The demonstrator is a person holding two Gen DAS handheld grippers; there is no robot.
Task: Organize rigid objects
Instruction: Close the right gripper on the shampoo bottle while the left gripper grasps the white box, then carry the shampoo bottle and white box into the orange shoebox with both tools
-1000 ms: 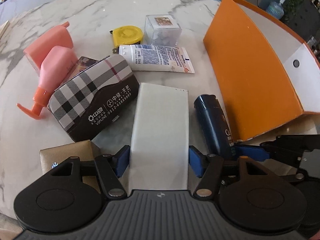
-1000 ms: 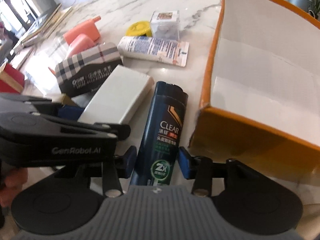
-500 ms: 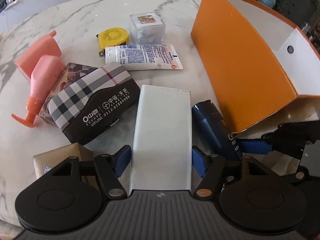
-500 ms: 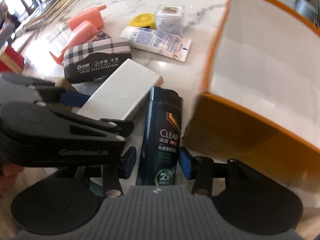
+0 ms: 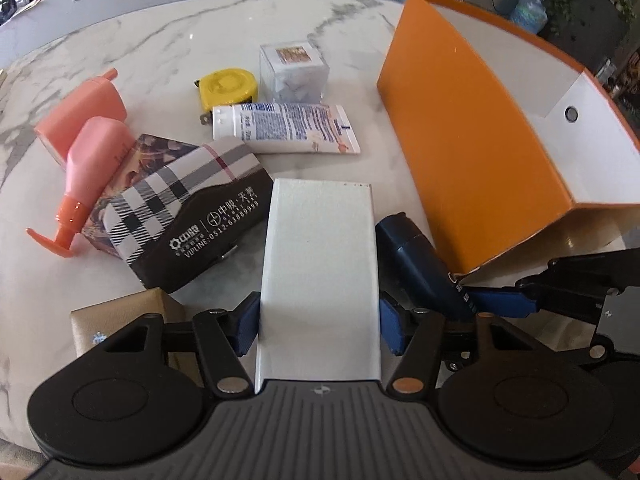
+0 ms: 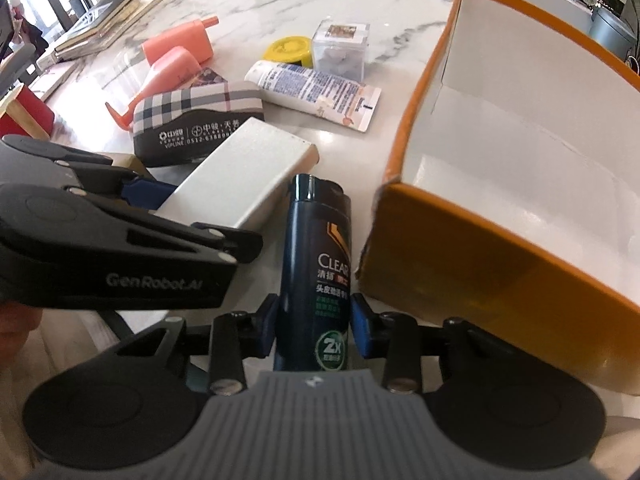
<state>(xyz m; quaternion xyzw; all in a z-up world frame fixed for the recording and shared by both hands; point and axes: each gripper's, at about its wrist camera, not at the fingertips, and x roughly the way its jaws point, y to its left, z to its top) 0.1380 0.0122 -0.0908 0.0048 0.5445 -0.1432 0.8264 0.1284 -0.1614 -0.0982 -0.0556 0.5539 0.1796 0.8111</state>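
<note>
My left gripper (image 5: 318,330) is shut on a white flat box (image 5: 320,268), which also shows in the right wrist view (image 6: 240,178). My right gripper (image 6: 314,330) is shut on a dark blue CLEAR shampoo bottle (image 6: 316,264), seen beside the white box in the left wrist view (image 5: 420,260). Both objects are held just above the marble table (image 5: 160,60). An open orange box (image 6: 520,184) with a white inside stands directly right of the bottle; it shows in the left wrist view (image 5: 472,152) too.
On the table lie a plaid case (image 5: 188,208), a pink pump bottle (image 5: 88,176), a coral container (image 5: 84,108), a yellow tape measure (image 5: 226,88), a clear cube (image 5: 294,68), a white tube (image 5: 284,128) and a gold box (image 5: 120,320). Books (image 6: 100,32) lie far left.
Both grippers have lifted and drawn back a little with their objects. The orange box now sits nearer the bottle in the right wrist view.
</note>
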